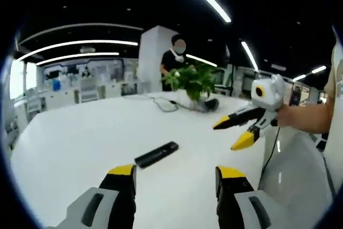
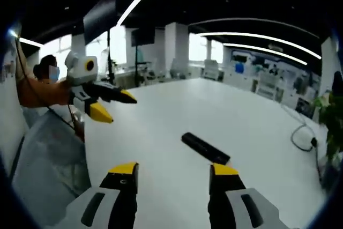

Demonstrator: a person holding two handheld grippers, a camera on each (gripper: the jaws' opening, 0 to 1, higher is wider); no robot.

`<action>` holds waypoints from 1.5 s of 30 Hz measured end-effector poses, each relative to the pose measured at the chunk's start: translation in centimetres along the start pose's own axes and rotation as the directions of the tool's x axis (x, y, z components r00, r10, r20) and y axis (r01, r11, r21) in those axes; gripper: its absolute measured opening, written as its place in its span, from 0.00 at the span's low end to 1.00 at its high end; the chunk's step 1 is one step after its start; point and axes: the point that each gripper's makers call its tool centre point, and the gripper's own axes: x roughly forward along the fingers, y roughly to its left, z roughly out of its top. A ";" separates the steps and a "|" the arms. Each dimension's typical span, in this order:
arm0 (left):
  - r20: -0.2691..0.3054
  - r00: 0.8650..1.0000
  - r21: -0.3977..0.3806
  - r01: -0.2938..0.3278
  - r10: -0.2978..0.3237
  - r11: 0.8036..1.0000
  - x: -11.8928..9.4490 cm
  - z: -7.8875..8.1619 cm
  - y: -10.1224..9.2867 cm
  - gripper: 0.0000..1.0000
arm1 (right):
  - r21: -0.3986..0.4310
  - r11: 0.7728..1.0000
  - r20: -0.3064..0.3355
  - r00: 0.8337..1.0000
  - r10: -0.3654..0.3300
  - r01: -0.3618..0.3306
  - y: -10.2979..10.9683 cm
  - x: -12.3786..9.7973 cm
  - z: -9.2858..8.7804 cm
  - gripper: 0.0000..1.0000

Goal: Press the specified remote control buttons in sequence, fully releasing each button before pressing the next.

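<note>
We are seeing the black remote control [image 1: 156, 154] lying flat on the white table [image 1: 69, 143], apart from both grippers. We are holding the left gripper [image 1: 176, 178] and the right gripper [image 2: 171, 177] above the table, both with jaws standing wide. A plant [image 1: 192, 81] is standing behind.

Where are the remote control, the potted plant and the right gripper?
remote control [image 1: 156, 154], left gripper view, middle of its body.
potted plant [image 1: 192, 80], left gripper view, its leaves.
right gripper [image 1: 231, 134], left gripper view, between its yellow tips.
</note>
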 end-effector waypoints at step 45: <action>0.070 0.998 -0.023 0.012 -0.010 1.000 -4.8 -0.6 -4.0 0.61 | 0.182 0.983 0.118 0.992 -0.036 0.014 4.7 -5.1 0.2 0.66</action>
